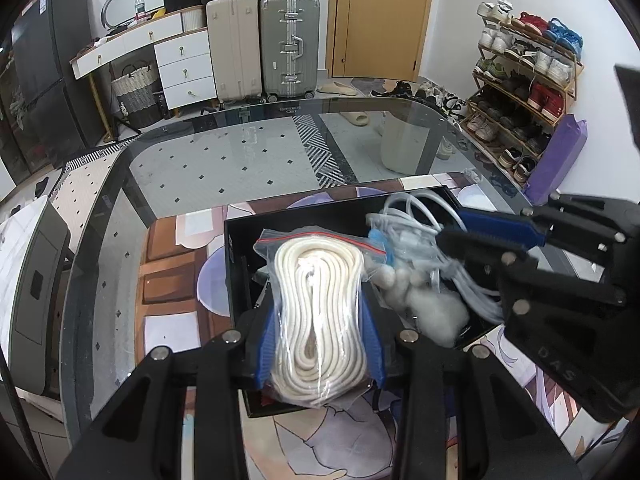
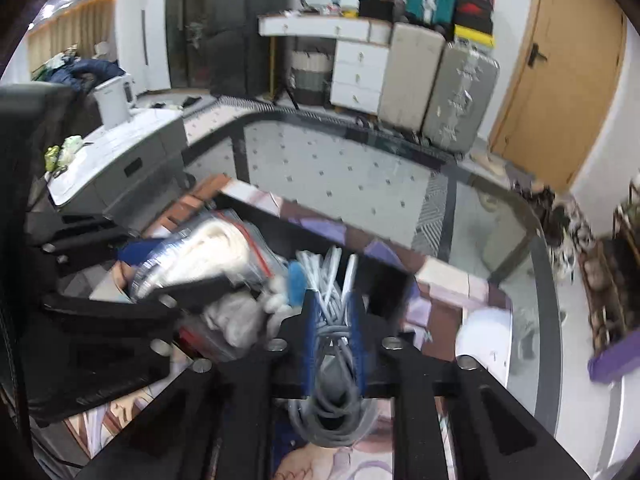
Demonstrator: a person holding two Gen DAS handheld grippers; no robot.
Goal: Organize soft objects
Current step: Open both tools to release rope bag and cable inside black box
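Observation:
My left gripper (image 1: 320, 316) is shut on a clear zip bag of coiled white rope (image 1: 318, 312), held over the black box (image 1: 236, 276) on the glass table. The same bag shows at the left in the right wrist view (image 2: 208, 256). My right gripper (image 2: 334, 304) is shut on a bundle of white cable (image 2: 332, 320) over the box's right side; it enters the left wrist view from the right (image 1: 456, 226), where the cable (image 1: 416, 208) loops past it. A bag of white cotton balls (image 1: 424, 300) lies in the box between them.
The box sits on a printed mat (image 1: 172, 280) on the glass table (image 1: 240, 152). A grey cabinet (image 2: 120, 160) stands left of the table. Suitcases (image 1: 264, 44), a door (image 1: 380, 16) and a shoe rack (image 1: 524, 76) are behind.

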